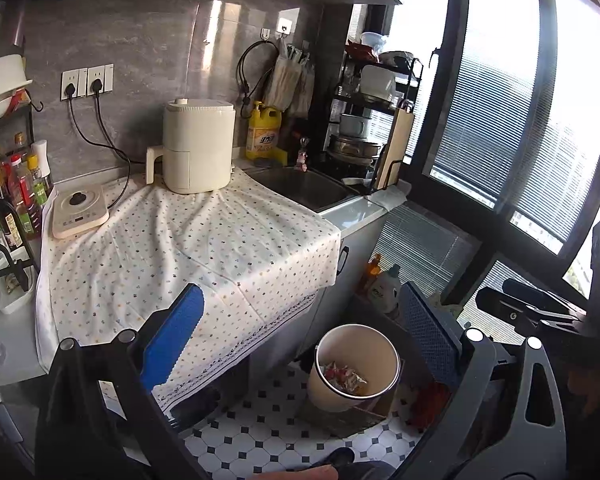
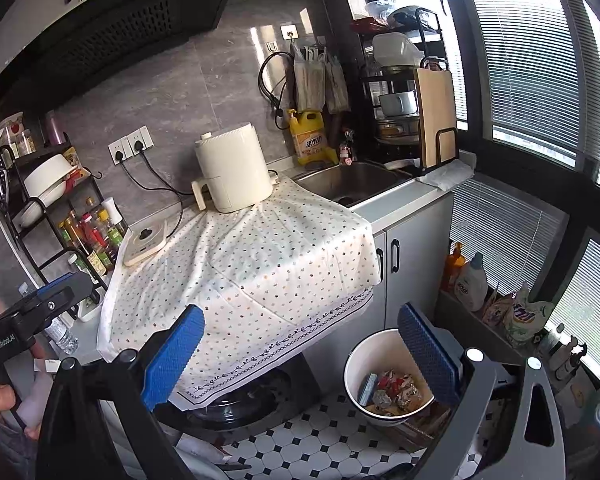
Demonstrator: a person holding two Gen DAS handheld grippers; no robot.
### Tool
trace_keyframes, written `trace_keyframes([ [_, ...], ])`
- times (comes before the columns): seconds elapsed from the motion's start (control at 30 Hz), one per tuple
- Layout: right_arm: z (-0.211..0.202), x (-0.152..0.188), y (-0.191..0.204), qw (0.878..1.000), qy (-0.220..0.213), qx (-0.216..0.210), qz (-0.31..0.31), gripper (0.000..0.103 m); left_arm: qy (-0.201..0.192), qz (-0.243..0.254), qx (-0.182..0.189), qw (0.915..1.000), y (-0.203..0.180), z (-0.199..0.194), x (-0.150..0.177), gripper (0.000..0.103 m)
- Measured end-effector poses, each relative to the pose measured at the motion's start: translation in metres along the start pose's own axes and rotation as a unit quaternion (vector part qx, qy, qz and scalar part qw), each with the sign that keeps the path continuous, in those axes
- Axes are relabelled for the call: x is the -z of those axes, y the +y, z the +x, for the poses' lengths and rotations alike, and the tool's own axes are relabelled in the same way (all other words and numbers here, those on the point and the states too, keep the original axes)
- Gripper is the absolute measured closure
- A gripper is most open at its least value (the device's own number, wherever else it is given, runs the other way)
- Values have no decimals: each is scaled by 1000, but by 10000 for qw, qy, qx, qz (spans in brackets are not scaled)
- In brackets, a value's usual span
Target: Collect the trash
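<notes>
Trash bin (image 1: 354,366) (image 2: 384,376): white round pail on the black-and-white tiled floor (image 1: 268,436) (image 2: 320,436), below the counter edge, near the window side. Wrappers (image 1: 346,376) (image 2: 396,392), crumpled, red and silver, lie at its bottom; the right wrist view also shows a flat bluish packet against the inner wall. Print on the wrappers too small to read.

Left gripper (image 1: 304,336): blue-padded fingers spread wide apart, nothing between them, held above the bin and counter edge. Right gripper (image 2: 308,352): same condition, fingers wide apart and empty; its right finger (image 2: 428,352) overlaps the bin rim in view. The left gripper's body shows at the left edge of the right wrist view, with white lettering that looks like "GenRobot.AI".

Counter: dotted tablecloth (image 1: 196,240) (image 2: 252,264) drapes over the front edge. A cream air fryer (image 1: 198,146) (image 2: 234,168) stands on the cloth's rear part; a small induction hob (image 1: 80,210) (image 2: 144,242) sits to its left, cords running to the wall sockets (image 1: 86,80) (image 2: 131,145). Sink (image 1: 300,188) (image 2: 356,182) to the right. Yellow detergent jug (image 1: 264,134) (image 2: 310,136) behind the sink, label in Chinese characters, not legible. Cutting board (image 1: 396,144) (image 2: 436,116) upright in the dish rack. Sauce bottles (image 1: 16,192) (image 2: 92,236) in the left rack. White detergent bottle (image 1: 386,286) (image 2: 470,284) beside the cabinet, label unreadable.
</notes>
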State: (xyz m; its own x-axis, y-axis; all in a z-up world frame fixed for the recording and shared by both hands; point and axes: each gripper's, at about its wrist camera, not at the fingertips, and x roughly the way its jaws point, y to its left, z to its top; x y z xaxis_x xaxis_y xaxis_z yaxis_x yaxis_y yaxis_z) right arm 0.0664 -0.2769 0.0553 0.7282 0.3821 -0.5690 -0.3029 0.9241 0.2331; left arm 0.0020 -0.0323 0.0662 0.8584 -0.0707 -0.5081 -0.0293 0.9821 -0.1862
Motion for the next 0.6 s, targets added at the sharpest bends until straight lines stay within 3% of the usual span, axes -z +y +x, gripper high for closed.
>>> trace_keyframes([
  [0.6, 5, -4, 2, 9999, 39, -11, -106, 8, 35, -93, -96, 9999, -1, 6, 2, 6],
])
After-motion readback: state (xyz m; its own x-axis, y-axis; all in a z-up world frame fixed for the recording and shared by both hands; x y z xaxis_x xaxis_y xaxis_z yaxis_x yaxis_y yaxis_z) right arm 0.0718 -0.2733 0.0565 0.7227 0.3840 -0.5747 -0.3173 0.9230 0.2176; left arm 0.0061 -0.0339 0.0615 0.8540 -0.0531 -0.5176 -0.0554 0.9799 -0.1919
